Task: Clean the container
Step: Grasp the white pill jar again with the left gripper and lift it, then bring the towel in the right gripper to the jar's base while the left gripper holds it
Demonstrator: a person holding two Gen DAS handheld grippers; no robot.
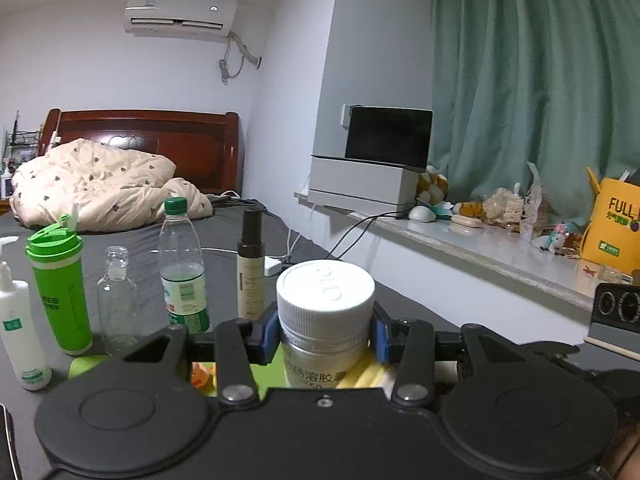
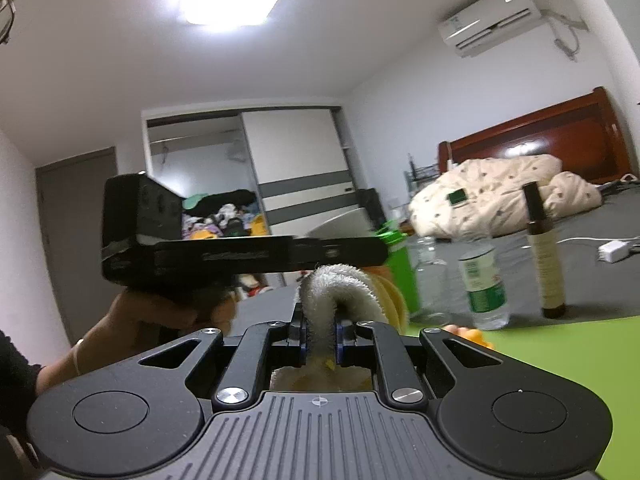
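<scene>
Container clamped upright between left tool pads.

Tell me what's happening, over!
Left gripper shut on white-capped jar. Right gripper shut on folded cloth, raised near the jar. Other bottles stand behind, none blocking.

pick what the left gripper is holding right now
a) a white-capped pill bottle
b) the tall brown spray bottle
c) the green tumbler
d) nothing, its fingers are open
a: in the left wrist view the left gripper has its blue pads closed on the white-capped pill bottle, just under the cap.
</scene>
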